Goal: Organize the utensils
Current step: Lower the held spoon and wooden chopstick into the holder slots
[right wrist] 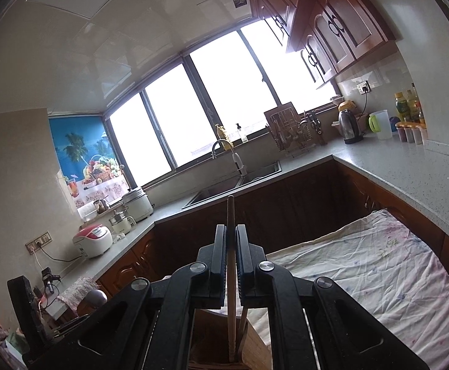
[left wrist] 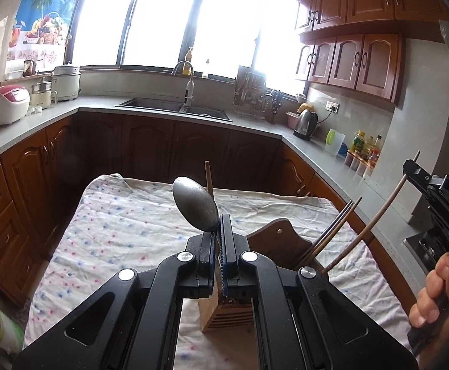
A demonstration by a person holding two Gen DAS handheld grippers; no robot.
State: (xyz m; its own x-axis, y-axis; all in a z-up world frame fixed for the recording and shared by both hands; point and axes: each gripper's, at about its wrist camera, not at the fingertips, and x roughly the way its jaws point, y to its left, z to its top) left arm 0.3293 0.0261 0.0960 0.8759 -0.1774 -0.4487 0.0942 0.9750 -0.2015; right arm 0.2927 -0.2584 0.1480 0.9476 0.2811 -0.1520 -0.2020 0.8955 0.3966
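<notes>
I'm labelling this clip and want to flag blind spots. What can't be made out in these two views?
- Spoon handle: left wrist view, hidden between the left tool's shut jaws.
- Wooden utensil holder top: left wrist view, covered by the tool body.
- Chopstick lower end: right wrist view, cut off by the bottom edge, behind the right tool.
- Outside the windows: both views, blown out by glare.

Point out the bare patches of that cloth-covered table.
Bare floral cloth stretches left of and beyond the left gripper and its spoon. It is crowded on the right, around the wooden holder, its chopsticks and the right gripper.
</notes>
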